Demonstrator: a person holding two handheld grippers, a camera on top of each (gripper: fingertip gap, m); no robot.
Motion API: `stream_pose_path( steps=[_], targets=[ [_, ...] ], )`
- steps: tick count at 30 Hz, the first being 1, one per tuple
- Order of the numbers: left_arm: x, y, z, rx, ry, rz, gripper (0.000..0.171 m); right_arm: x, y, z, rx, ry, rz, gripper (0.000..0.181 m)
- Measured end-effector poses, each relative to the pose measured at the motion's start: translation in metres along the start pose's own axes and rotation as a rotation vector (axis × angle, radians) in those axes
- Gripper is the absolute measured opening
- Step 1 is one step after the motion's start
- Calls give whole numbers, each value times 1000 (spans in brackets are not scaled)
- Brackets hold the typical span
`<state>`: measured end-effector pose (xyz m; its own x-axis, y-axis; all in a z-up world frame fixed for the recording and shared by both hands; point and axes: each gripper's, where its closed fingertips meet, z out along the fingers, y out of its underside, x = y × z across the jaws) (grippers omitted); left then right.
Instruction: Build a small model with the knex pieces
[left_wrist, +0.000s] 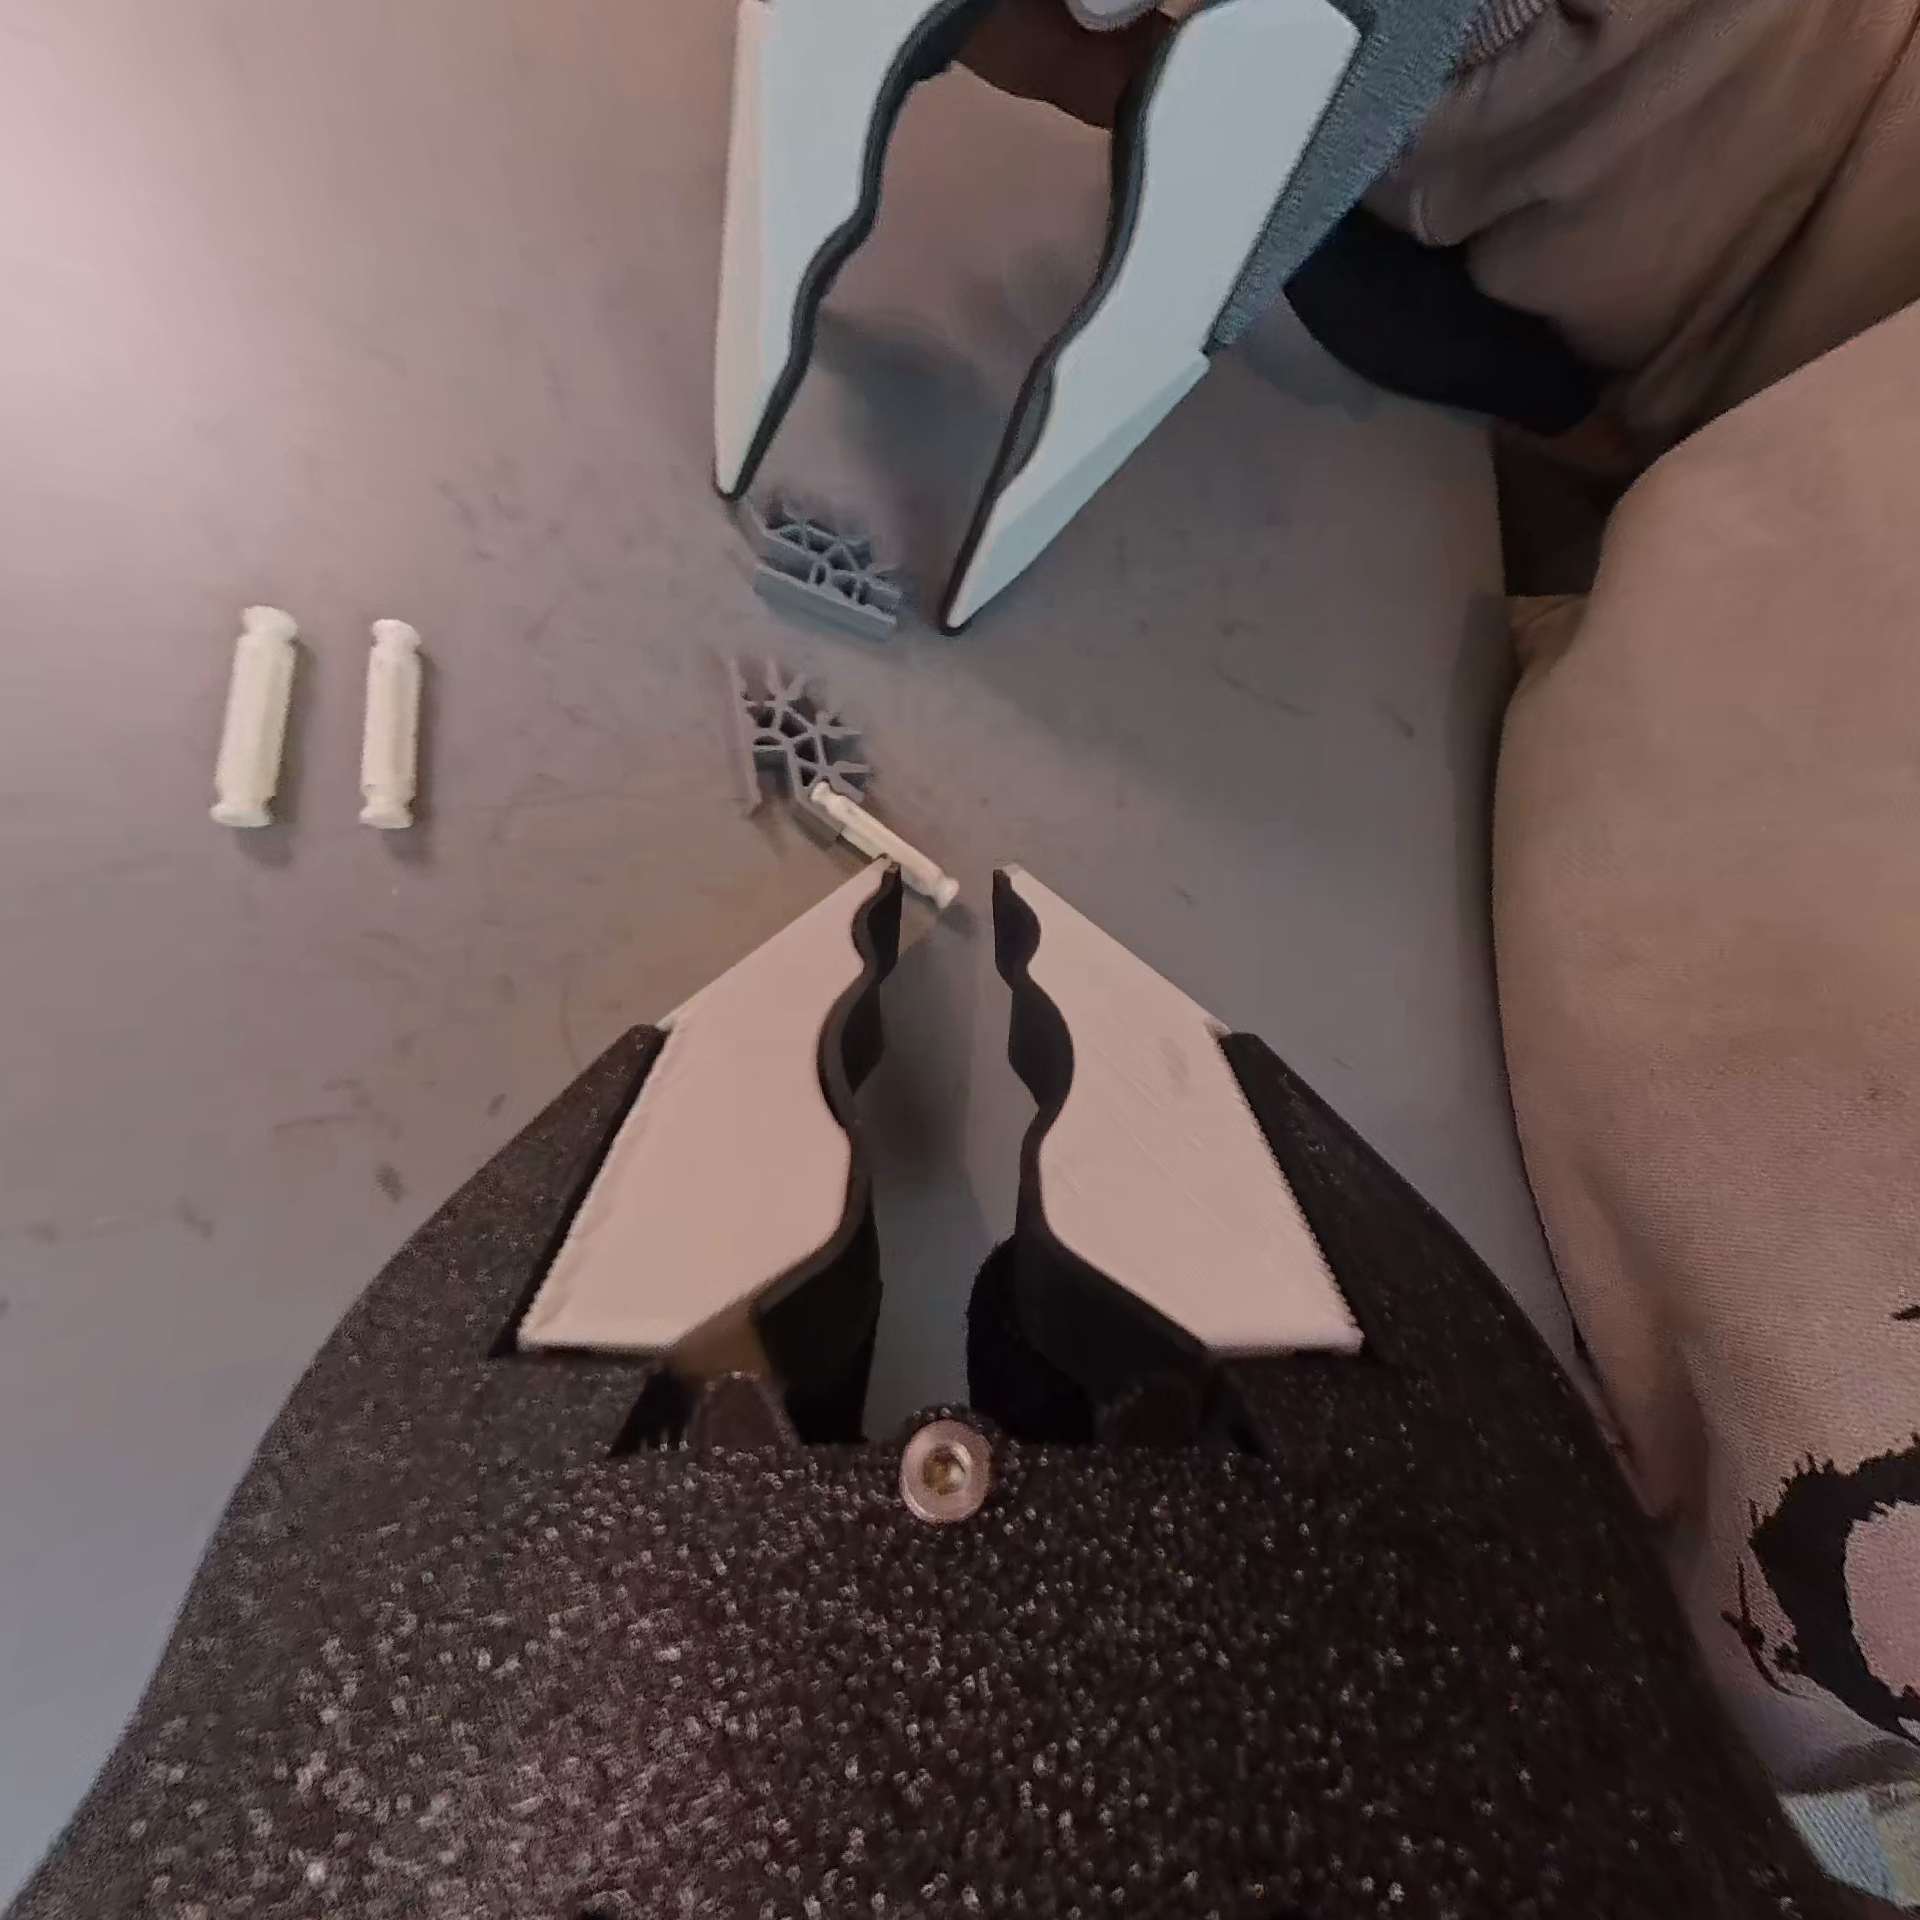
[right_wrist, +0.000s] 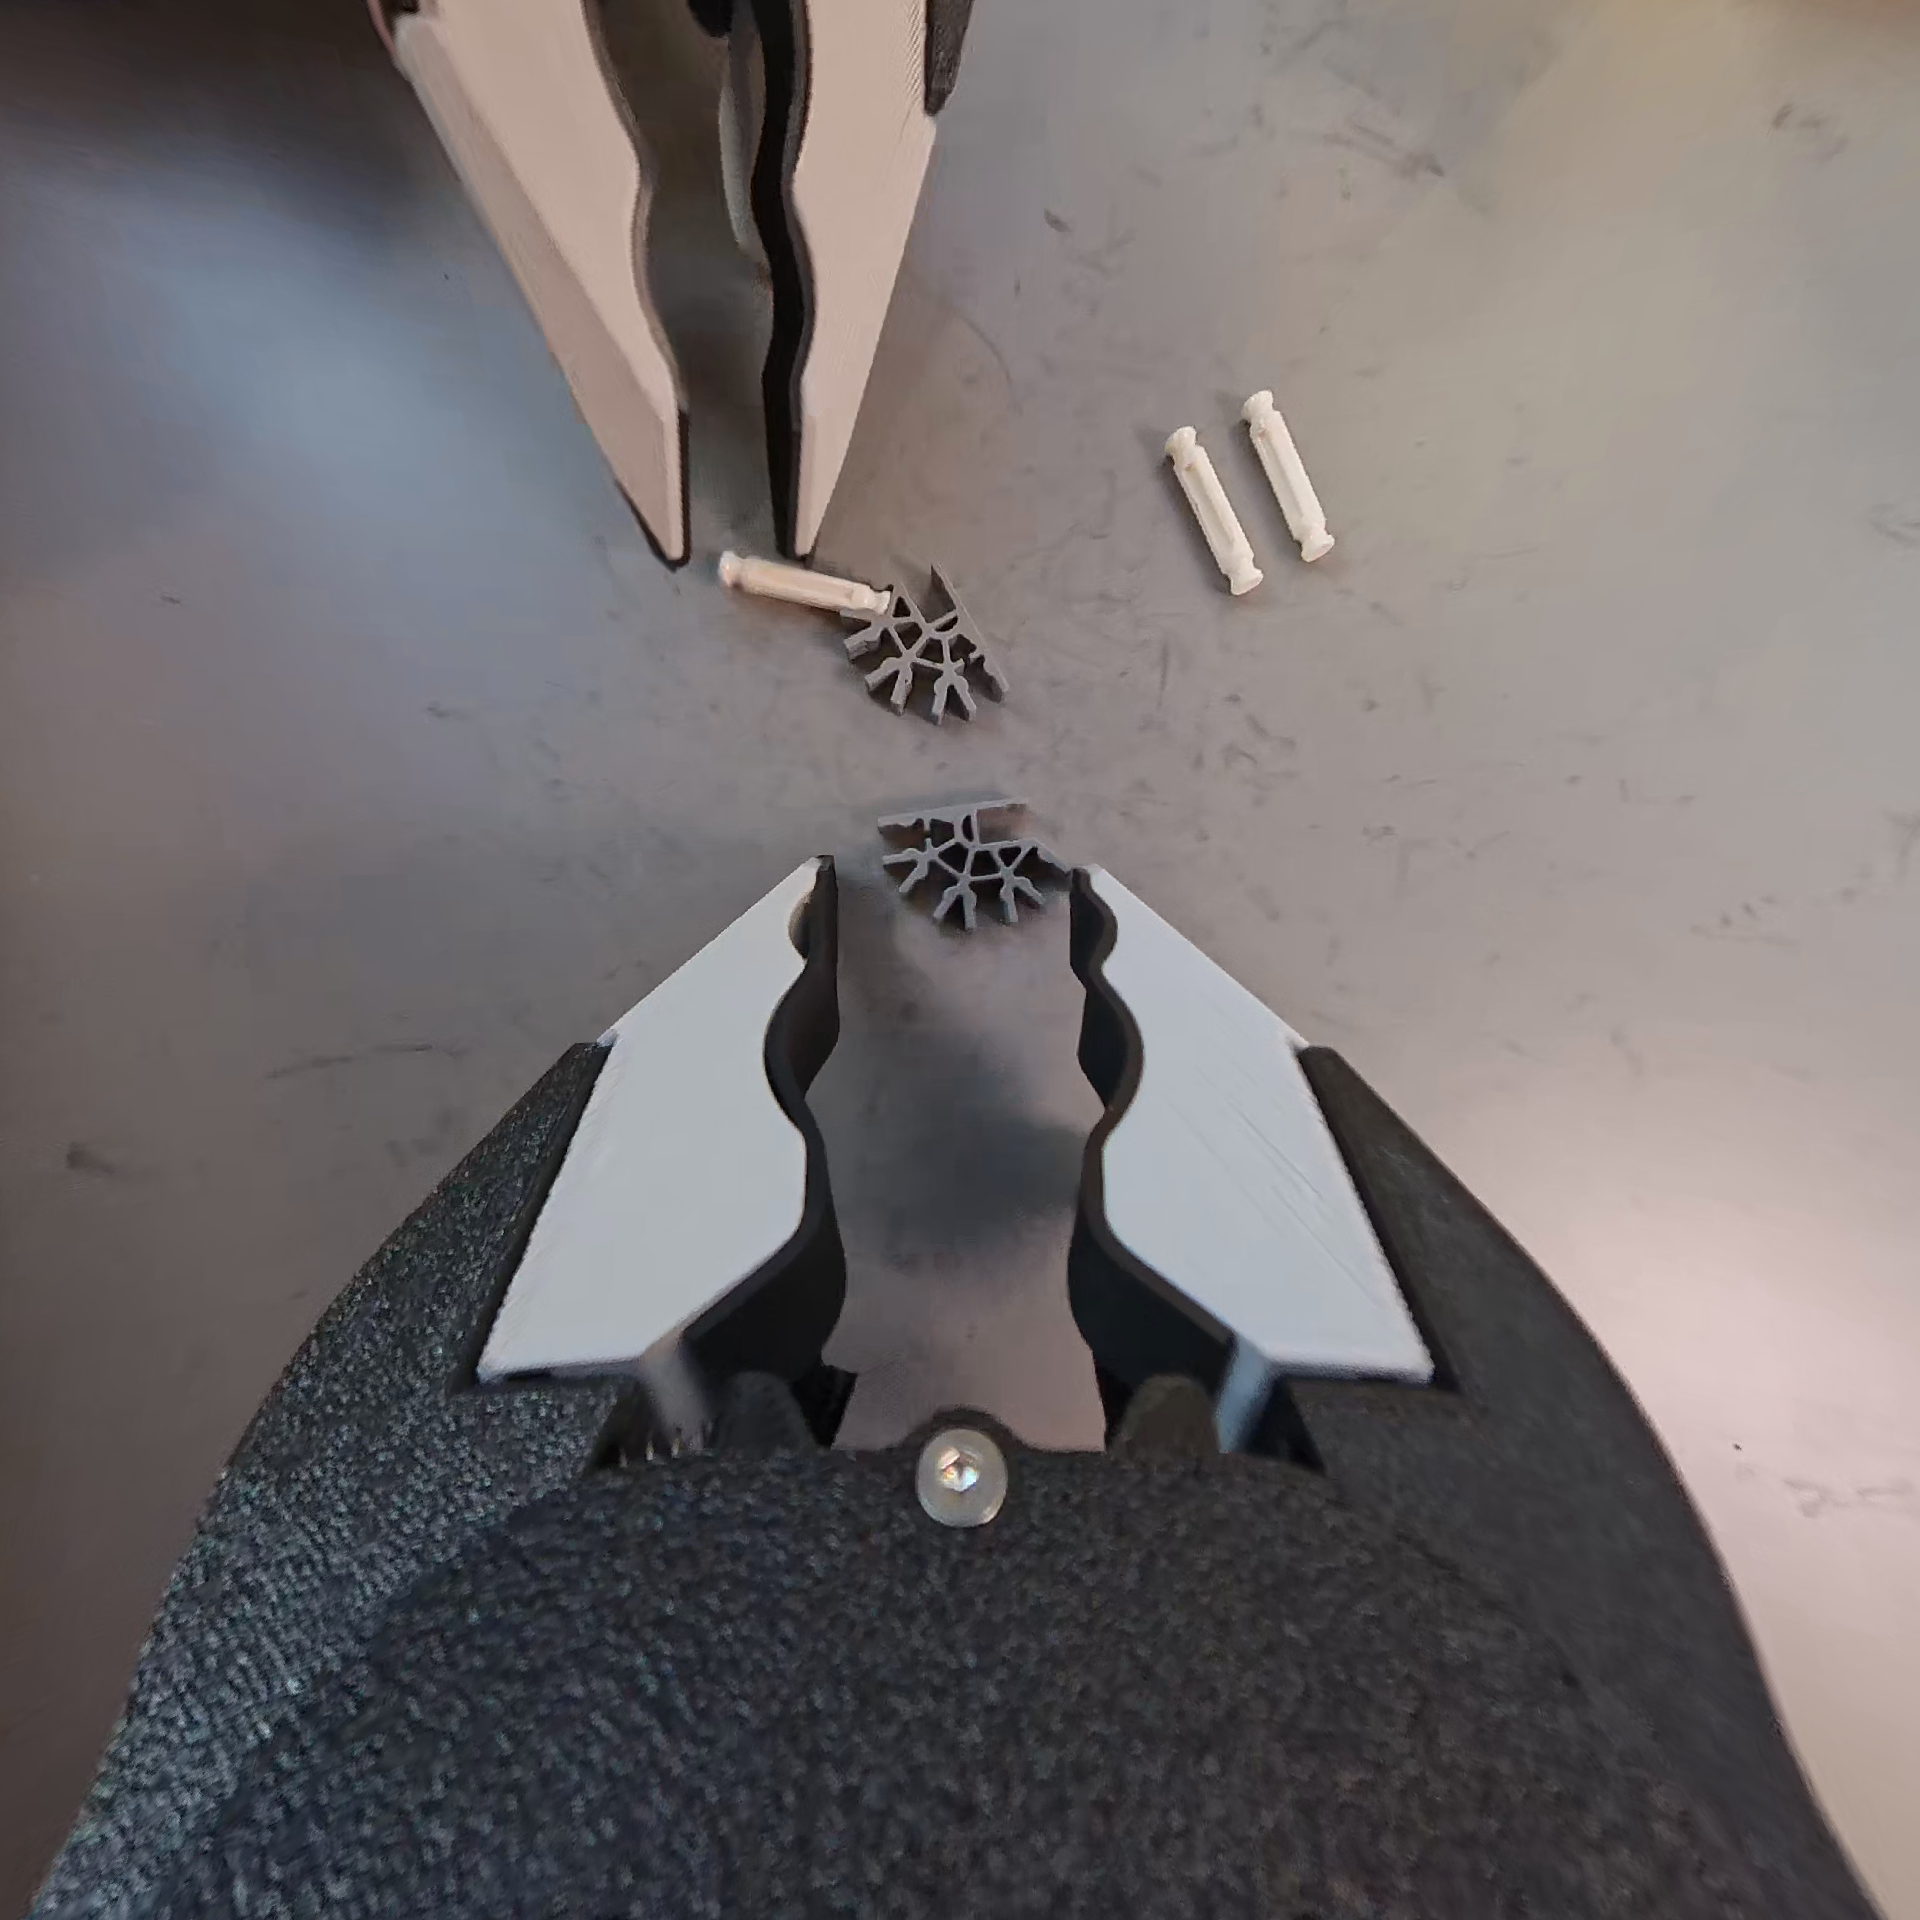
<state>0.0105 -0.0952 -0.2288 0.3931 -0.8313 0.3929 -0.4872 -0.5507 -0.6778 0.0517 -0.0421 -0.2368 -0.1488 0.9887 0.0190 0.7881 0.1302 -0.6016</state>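
Observation:
Two small grey lattice pieces lie on a dark grey table. One grey piece sits between the open fingertips of my right gripper, with a gap to the left finger; it also shows in the left wrist view, as does the right gripper. The other grey piece has a white pin reaching to its edge. The pin's free end lies at the tips of my left gripper, which is narrowly open and not clamped on it.
Two more white pins lie side by side on the table, apart from the grippers; they also show in the right wrist view. A person's beige garment is past the table's right edge.

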Motion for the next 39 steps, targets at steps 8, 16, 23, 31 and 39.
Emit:
stream_pose_path(
  steps=[8,16,23,31,39],
  targets=[
    [-5,-23,-13,138,-43,43,17,-12,-9,5,50,-74,-99,33],
    [-13,-40,-15,268,-44,-43,18,-19,-39,-1,260,-33,-173,33],
    [-18,-41,-15,277,-89,-51,18,-12,-42,-8,320,29,-193,34],
    [-33,-27,2,138,-272,31,31,23,-16,-5,209,206,-195,33],
    [-36,-19,4,58,-338,90,28,30,-14,-4,200,233,-167,33]
  ],
)
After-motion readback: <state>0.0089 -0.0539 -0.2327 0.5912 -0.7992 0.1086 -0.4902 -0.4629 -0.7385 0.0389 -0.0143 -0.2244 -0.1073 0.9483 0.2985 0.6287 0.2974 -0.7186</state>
